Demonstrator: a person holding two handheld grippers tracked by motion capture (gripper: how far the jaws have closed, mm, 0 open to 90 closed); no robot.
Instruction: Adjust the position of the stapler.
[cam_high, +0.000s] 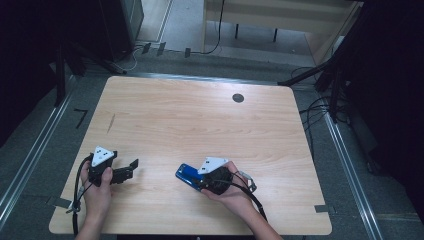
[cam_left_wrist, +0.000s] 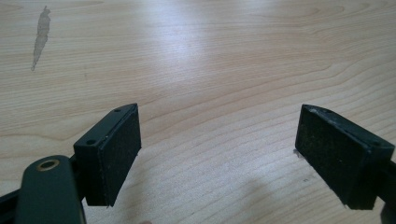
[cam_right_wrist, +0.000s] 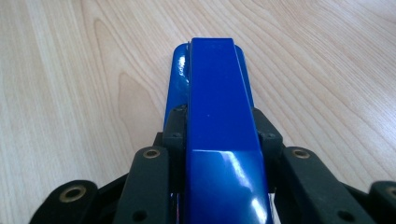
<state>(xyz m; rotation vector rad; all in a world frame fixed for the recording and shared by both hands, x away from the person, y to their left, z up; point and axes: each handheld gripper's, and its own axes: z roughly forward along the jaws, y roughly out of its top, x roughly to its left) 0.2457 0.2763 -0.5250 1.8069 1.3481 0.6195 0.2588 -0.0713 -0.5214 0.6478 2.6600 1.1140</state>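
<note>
A glossy blue stapler-like object (cam_high: 186, 172) lies low over the front middle of the wooden table (cam_high: 200, 120), pointing to the left. My right gripper (cam_high: 199, 180) is shut on it. In the right gripper view the two black pads press on both sides of the blue object (cam_right_wrist: 217, 79), whose long top bar runs forward from my right gripper (cam_right_wrist: 219, 128). My left gripper (cam_high: 130, 169) rests near the table's front left, held by a hand. In its own view my left gripper (cam_left_wrist: 219, 140) stands open with bare wood between the pads.
A dark round grommet (cam_high: 238, 98) sits at the table's far right. A grey streak (cam_high: 111, 122) marks the wood at the left, seen again as a smear (cam_left_wrist: 41, 35). Cables (cam_high: 320, 107) and stand legs lie on the floor around the table.
</note>
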